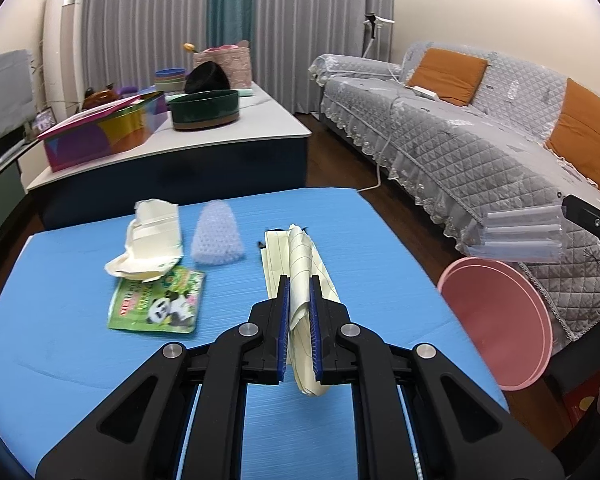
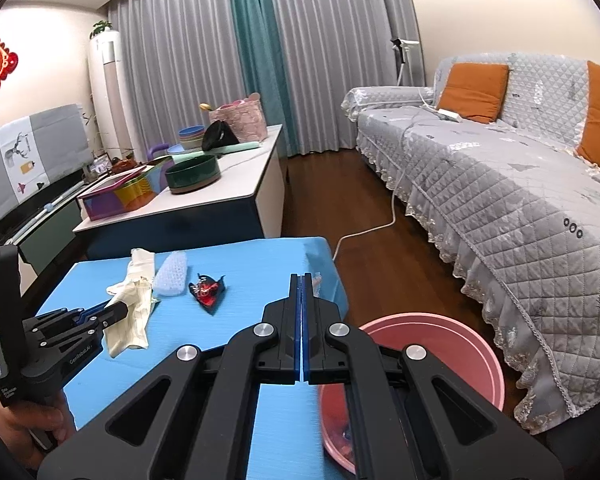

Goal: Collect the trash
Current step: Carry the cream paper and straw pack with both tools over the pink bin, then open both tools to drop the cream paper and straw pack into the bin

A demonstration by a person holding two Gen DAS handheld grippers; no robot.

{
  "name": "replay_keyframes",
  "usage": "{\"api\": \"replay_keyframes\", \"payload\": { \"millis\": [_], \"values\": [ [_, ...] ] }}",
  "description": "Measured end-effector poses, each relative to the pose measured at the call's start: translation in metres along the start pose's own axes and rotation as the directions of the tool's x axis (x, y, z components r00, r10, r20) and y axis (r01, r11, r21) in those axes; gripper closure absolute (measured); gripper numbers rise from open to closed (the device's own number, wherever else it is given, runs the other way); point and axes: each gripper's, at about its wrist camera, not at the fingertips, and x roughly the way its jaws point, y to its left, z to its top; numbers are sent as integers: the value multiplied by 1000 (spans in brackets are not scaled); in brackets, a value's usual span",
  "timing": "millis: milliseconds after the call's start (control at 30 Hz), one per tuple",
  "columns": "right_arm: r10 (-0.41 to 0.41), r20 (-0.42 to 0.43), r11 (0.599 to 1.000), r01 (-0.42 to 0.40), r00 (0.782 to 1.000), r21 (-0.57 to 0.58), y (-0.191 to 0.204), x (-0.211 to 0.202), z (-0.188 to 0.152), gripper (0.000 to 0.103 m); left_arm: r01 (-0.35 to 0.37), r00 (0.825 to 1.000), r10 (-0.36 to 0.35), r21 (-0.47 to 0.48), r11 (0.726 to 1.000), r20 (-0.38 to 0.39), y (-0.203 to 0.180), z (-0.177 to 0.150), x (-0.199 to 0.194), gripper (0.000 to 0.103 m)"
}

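The left gripper (image 1: 299,312) is pinching limp paper (image 1: 300,264), the right gripper (image 2: 301,312) is clamping clear plastic (image 1: 520,236); either could be slipping short of the bin (image 2: 460,332).

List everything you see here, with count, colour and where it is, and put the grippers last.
Lined paper: one, pale yellow, clamped in left gripper.
Crumpled wrapper: one, cream, far left of table.
Foam net: one, white, beside the cream wrapper.
Panda packet: one, green, left of table.
Foil wrapper: one, red-black, table middle.
Clear plastic piece: one, transparent, held by right gripper.
Bin: one, pink, right of table.
Table: one, blue.
Sofa: one, grey, right.
Left gripper: black, shut.
Right gripper: black, shut.
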Motion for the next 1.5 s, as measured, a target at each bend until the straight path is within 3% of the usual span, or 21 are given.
{"api": "replay_keyframes", "payload": {
  "millis": [767,1333,1433,1500],
  "values": [
    [-123,-11,989,123,992,84,-76,-16,-10,103,156,988,-157,108,982,-3,-89,-3,16,94],
    [-169,-41,977,173,985,122,-112,-20,-21,103,299,954,-292,170,939,-68,-158,-4,35,94],
    [-163,-61,978,170,985,123,-114,-16,-23,101,349,936,-337,166,922,-99,-166,-6,40,91],
    [-178,-93,974,189,980,124,-117,-10,-27,99,370,928,-355,175,912,-114,-172,-8,42,77]
  ]
}}
